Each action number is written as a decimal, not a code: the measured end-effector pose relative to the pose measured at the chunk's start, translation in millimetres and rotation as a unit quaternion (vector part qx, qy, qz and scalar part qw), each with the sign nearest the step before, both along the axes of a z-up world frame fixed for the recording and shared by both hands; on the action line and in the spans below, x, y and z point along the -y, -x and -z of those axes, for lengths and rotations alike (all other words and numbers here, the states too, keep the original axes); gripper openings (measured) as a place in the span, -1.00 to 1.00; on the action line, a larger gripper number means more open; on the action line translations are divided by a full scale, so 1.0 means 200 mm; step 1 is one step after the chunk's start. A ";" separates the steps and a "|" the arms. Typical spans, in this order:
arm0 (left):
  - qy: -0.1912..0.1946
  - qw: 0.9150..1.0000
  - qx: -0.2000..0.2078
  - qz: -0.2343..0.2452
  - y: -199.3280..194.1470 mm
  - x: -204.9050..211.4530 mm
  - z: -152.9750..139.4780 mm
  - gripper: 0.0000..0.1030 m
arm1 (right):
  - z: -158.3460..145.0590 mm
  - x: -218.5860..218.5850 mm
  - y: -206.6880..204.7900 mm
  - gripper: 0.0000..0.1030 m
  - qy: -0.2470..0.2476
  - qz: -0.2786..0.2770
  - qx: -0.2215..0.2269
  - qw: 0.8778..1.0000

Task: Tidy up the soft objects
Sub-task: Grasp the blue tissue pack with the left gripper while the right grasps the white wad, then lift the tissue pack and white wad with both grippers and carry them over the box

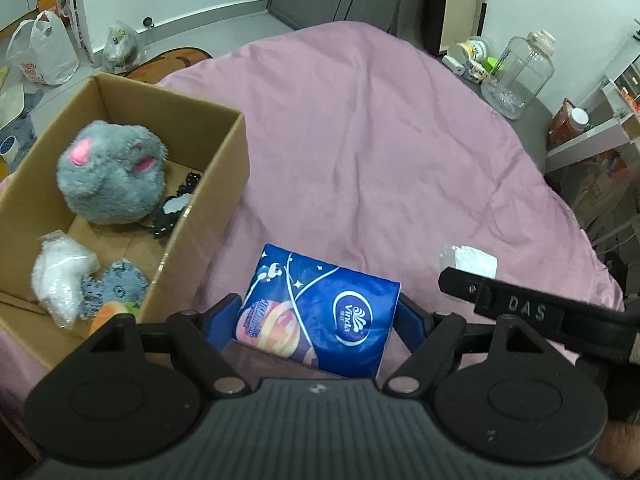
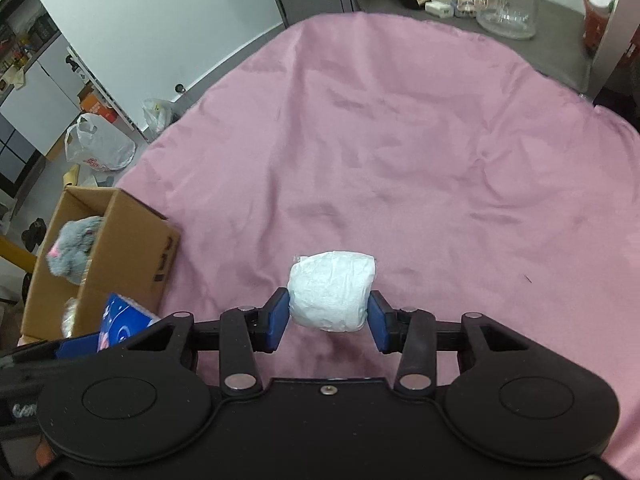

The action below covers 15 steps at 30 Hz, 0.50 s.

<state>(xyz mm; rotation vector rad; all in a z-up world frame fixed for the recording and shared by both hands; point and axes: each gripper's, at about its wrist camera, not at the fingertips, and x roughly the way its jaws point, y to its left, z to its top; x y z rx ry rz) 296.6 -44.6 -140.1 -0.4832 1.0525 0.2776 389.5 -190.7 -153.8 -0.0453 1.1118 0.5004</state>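
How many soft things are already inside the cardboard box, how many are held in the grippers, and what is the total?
Inside the cardboard box: 3 (grey plush toy, white item in clear wrap, small grey-blue plush)
Held in the left gripper: 1 (blue tissue pack)
Held in the right gripper: 1 (white wrapped bundle)
Total: 5

Even indoor light, soft shadows, fisheye-bent edges, perhaps slight blur.
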 end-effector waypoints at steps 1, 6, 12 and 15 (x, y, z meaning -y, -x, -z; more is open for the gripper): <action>-0.001 1.000 0.004 0.002 0.01 0.00 -0.02 0.55 | -0.02 0.00 0.02 -0.19 0.000 0.000 0.003 1.000; -0.002 1.000 0.025 0.004 0.08 -0.03 -0.12 0.55 | -0.13 -0.03 0.13 -0.19 0.005 -0.004 0.018 1.000; -0.010 0.999 0.044 0.005 0.20 -0.10 -0.23 0.55 | -0.28 -0.08 0.27 -0.19 0.011 -0.007 0.043 0.999; -0.012 0.999 0.050 0.001 0.25 -0.15 -0.26 0.55 | -0.35 -0.12 0.34 -0.19 0.013 -0.010 0.052 0.998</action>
